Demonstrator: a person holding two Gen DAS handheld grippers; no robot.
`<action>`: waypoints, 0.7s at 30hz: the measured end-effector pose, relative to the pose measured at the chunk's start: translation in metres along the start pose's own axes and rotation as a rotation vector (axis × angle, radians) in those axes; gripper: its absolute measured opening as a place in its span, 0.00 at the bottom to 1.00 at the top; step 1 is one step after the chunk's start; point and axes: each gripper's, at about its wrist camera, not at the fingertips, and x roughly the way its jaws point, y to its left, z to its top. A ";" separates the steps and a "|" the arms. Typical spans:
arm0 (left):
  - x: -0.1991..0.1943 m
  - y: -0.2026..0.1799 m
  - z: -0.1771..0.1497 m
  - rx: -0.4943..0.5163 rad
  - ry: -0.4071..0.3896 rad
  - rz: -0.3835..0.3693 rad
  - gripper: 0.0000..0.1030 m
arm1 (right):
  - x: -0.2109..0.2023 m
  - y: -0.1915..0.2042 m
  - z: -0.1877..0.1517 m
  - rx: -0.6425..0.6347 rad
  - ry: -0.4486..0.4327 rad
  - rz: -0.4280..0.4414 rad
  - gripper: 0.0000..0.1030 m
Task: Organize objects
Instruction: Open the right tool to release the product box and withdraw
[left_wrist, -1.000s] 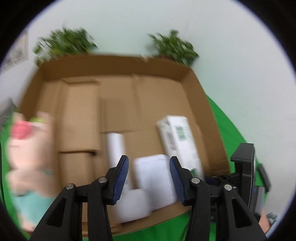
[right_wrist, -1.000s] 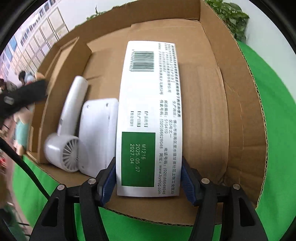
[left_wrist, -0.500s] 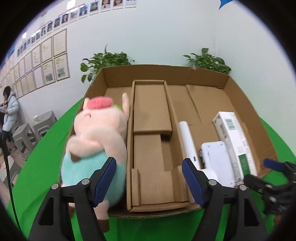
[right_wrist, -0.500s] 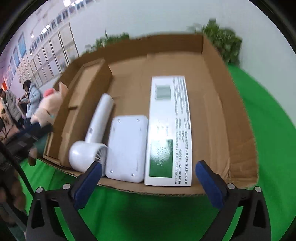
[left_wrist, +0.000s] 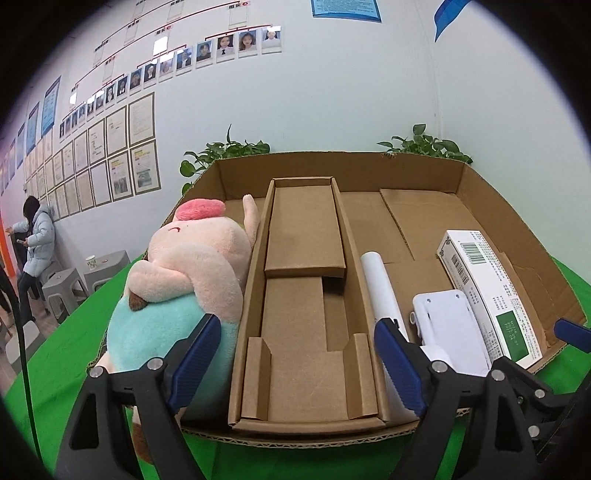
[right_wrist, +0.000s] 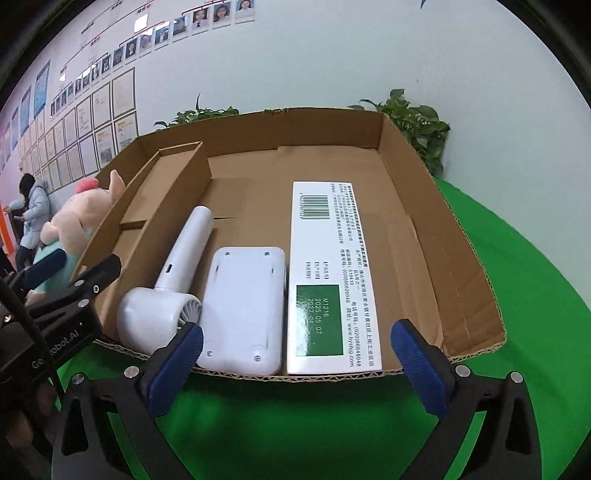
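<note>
Left tongs (left_wrist: 297, 360) up front, blue pads spread wide and just been opening, nothing between them, poised before the near edge of the shallow brown cardboard tray (left_wrist: 491, 206). Right tongs (right_wrist: 295, 363) likewise gaping at full stretch, empty, hanging over the green-covered table (right_wrist: 535, 295) just short of the tray's front lip.

Inside the tray's right section, three things lie side by side along the near edge. There's the white handheld fan (right_wrist: 173, 284), round head toward the front, handle running away. Just beside it on the right, the flat white rounded-rectangle plastic device (right_wrist: 243, 306), screw holes showing. Touching that, the long white carton with a green panel and a barcode (right_wrist: 328, 273), lying flat, barcode end pointing to the back wall.

Left of the fan, a folded brown cardboard insert (left_wrist: 306, 295) forms a narrow channel, with nothing in it. Further left, the pink plush pig in a turquoise outfit (left_wrist: 184, 288) leans against the insert's outer wall at the tray's left side.

Beyond the tray, leafy green potted plants (right_wrist: 417, 122) stand at the white wall, framed papers and portrait photos (left_wrist: 110, 155) hang there, and far left a person in a pale puffer jacket (left_wrist: 37, 236) stands by grey stools (left_wrist: 62, 288).
</note>
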 end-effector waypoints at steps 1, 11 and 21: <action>0.000 0.001 0.000 -0.003 0.001 -0.003 0.83 | -0.001 0.000 0.000 -0.003 0.001 0.005 1.00; 0.002 0.000 0.000 0.002 0.007 -0.007 0.87 | 0.003 0.003 0.000 -0.008 0.016 0.003 1.00; 0.000 0.002 -0.001 0.000 0.005 -0.009 0.87 | 0.004 0.005 0.000 -0.013 0.021 -0.009 1.00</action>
